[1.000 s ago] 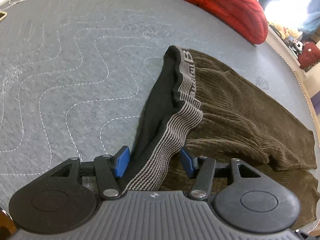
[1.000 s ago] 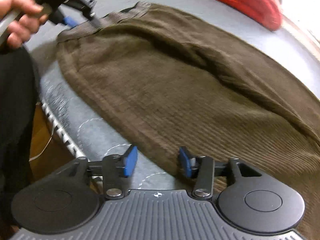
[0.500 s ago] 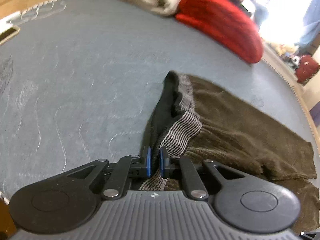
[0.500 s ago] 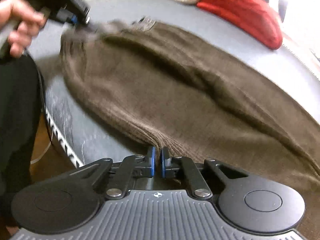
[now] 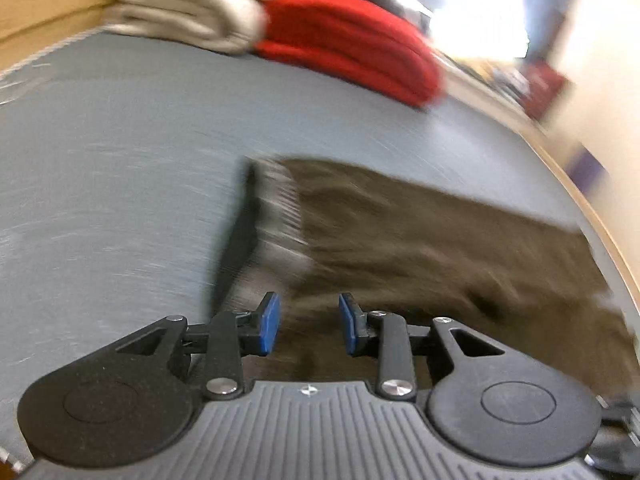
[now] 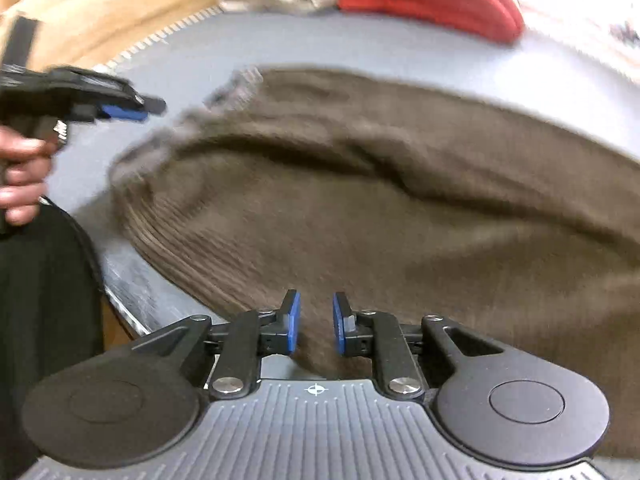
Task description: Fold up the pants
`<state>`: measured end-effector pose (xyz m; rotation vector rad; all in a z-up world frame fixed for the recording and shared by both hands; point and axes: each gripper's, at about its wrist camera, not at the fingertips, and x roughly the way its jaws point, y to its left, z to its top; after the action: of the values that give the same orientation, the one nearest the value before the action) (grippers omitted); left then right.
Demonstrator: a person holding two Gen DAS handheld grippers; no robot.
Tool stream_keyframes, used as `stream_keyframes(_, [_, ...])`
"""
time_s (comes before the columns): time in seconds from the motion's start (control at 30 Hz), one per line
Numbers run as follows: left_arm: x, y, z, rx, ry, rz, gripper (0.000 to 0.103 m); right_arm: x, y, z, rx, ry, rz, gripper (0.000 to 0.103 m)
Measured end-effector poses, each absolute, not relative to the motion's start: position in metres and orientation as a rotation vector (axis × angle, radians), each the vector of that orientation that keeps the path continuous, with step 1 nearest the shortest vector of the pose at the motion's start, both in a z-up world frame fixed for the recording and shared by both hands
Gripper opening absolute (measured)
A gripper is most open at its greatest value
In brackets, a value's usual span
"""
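Brown corduroy pants (image 5: 420,240) lie on the grey quilted mattress (image 5: 120,140), their grey striped waistband (image 5: 280,208) at the left end. My left gripper (image 5: 308,326) is open and empty just above the waistband corner. In the right wrist view the pants (image 6: 380,200) spread across the middle. My right gripper (image 6: 316,326) is open over their near edge, with cloth lying between the blue pads but not clamped. The left gripper (image 6: 128,110) also shows there at the left, held off the waistband. Both views are motion-blurred.
Folded beige cloth (image 5: 188,12) and a folded red garment (image 5: 352,48) lie at the far end of the mattress. The mattress edge (image 6: 124,308) and the person's dark clothing (image 6: 44,320) are at the lower left of the right wrist view.
Both grippers were shut on the pants half a second ago and have now opened. The pants have been pulled and dropped flat, and the left gripper has drawn back from the waistband.
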<state>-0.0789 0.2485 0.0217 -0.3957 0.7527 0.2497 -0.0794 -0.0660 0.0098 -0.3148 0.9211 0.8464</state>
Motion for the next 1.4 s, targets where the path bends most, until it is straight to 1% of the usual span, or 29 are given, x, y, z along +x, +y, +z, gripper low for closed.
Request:
stream_keyframes(0.1, [-0.061, 0.228, 0.012, -0.308, 0.876, 0.126, 0.035, -0.076, -0.063, -0.015, -0.385, 1.031, 0.804, 0.02])
stream_keyframes(0.2, [-0.043, 0.21, -0.011, -0.237, 1.07, 0.078, 0.035, -0.079, -0.06, -0.011, -0.389, 1.012, 0.804, 0.02])
stream_keyframes(0.23, [-0.039, 0.205, -0.017, -0.207, 1.113, 0.085, 0.034, -0.079, -0.062, -0.01, -0.373, 1.01, 0.804, 0.02])
stream_keyframes(0.27, [-0.039, 0.201, -0.018, -0.18, 1.113, 0.089, 0.035, -0.076, -0.064, -0.009, -0.36, 1.016, 0.801, 0.021])
stream_keyframes(0.4, [-0.052, 0.196, -0.01, -0.197, 1.025, 0.088, 0.036, -0.072, -0.071, -0.003, -0.328, 0.993, 0.76, 0.021])
stream_keyframes(0.5, [-0.071, 0.204, 0.003, -0.252, 0.921, 0.096, 0.037, -0.068, -0.08, 0.008, -0.275, 0.935, 0.73, 0.021])
stream_keyframes(0.6, [-0.07, 0.219, 0.01, -0.337, 0.856, 0.124, 0.038, -0.064, -0.091, 0.023, -0.22, 0.877, 0.695, 0.021])
stream_keyframes(0.7, [-0.075, 0.228, 0.016, -0.392, 0.818, 0.156, 0.044, -0.058, -0.107, 0.04, -0.147, 0.84, 0.66, 0.021])
stream_keyframes(0.8, [-0.072, 0.225, 0.019, -0.384, 0.802, 0.17, 0.045, -0.046, -0.132, 0.065, -0.073, 0.787, 0.619, 0.021])
stream_keyframes(0.9, [-0.068, 0.221, 0.02, -0.355, 0.795, 0.18, 0.046, -0.031, -0.163, 0.101, -0.006, 0.695, 0.576, 0.021])
stream_keyframes(0.97, [-0.068, 0.219, 0.021, -0.345, 0.777, 0.188, 0.051, -0.019, -0.182, 0.127, 0.021, 0.616, 0.546, 0.029])
stream_keyframes(1.03, [-0.07, 0.217, 0.024, -0.341, 0.75, 0.197, 0.055, -0.008, -0.197, 0.147, -0.002, 0.54, 0.517, 0.054])
stream_keyframes(1.1, [-0.074, 0.217, 0.026, -0.34, 0.72, 0.22, 0.055, 0.005, -0.209, 0.156, -0.035, 0.485, 0.509, 0.063])
stream_keyframes(1.13, [-0.076, 0.217, 0.027, -0.342, 0.705, 0.236, 0.055, 0.012, -0.215, 0.155, -0.051, 0.47, 0.509, 0.065])
stream_keyframes(1.2, [-0.079, 0.218, 0.03, -0.357, 0.679, 0.255, 0.055, 0.029, -0.226, 0.14, -0.066, 0.479, 0.481, 0.065])
stream_keyframes(1.27, [-0.081, 0.217, 0.032, -0.348, 0.666, 0.295, 0.056, 0.044, -0.242, 0.114, -0.018, 0.518, 0.444, 0.065])
stream_keyframes(1.3, [-0.081, 0.216, 0.033, -0.338, 0.663, 0.315, 0.056, 0.05, -0.248, 0.101, 0.013, 0.543, 0.42, 0.063])
stream_keyframes(1.37, [-0.08, 0.218, 0.035, -0.339, 0.66, 0.331, 0.056, 0.066, -0.252, 0.081, 0.049, 0.667, 0.347, 0.056])
stream_keyframes(1.4, [-0.079, 0.218, 0.036, -0.345, 0.657, 0.324, 0.056, 0.07, -0.254, 0.08, 0.085, 0.664, 0.356, 0.055])
